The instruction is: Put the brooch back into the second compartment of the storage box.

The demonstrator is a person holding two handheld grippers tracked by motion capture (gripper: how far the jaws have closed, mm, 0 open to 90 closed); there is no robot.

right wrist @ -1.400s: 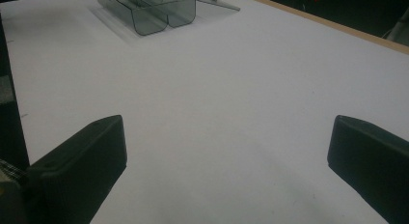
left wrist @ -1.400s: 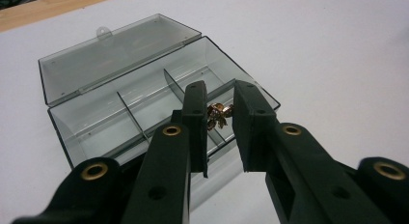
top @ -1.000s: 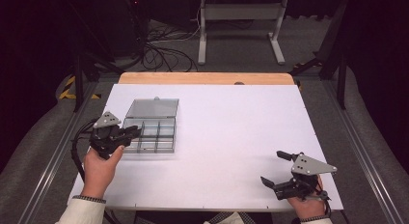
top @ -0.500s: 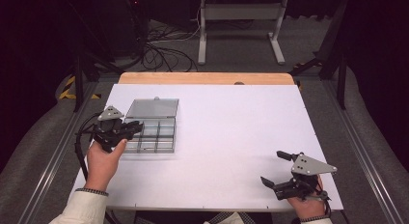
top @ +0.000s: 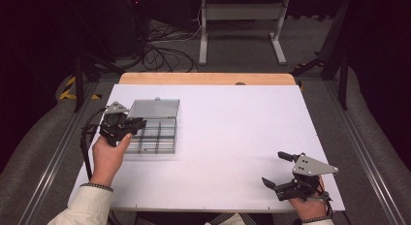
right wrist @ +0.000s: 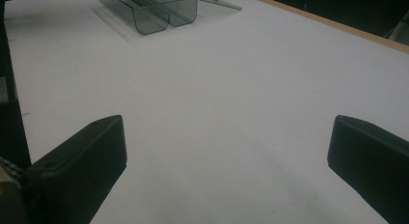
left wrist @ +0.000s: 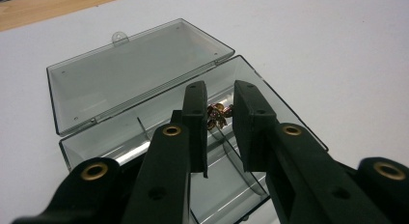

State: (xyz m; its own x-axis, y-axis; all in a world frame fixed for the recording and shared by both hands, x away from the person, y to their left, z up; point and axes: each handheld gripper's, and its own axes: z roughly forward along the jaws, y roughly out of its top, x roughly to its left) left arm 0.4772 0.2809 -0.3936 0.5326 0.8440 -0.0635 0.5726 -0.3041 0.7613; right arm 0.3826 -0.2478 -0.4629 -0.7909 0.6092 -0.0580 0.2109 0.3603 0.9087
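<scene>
A clear smoky plastic compartment box point(top: 157, 135) lies at the table's left, its lid point(top: 153, 108) folded flat behind it. My left gripper point(top: 139, 123) hovers over the box's left side. In the left gripper view its jaws stand nearly together with a thin slit between them, left gripper point(left wrist: 219, 91). Through the slit I see small brass parts point(left wrist: 218, 114) in a far compartment of the box point(left wrist: 284, 113); nothing is gripped. My right gripper point(top: 275, 168) rests near the front right edge, jaws wide apart and empty, right gripper point(right wrist: 226, 134).
The white table top point(top: 232, 123) has a wooden strip point(top: 208, 78) along its far edge. Beyond it stand a metal frame point(top: 242, 26) and loose cables point(top: 165, 50) on the floor. The box point(right wrist: 154, 9) shows far off in the right gripper view.
My left hand has slid away from the person and a little to the right, bringing its gripper over the box's left compartments. The right gripper has stayed put.
</scene>
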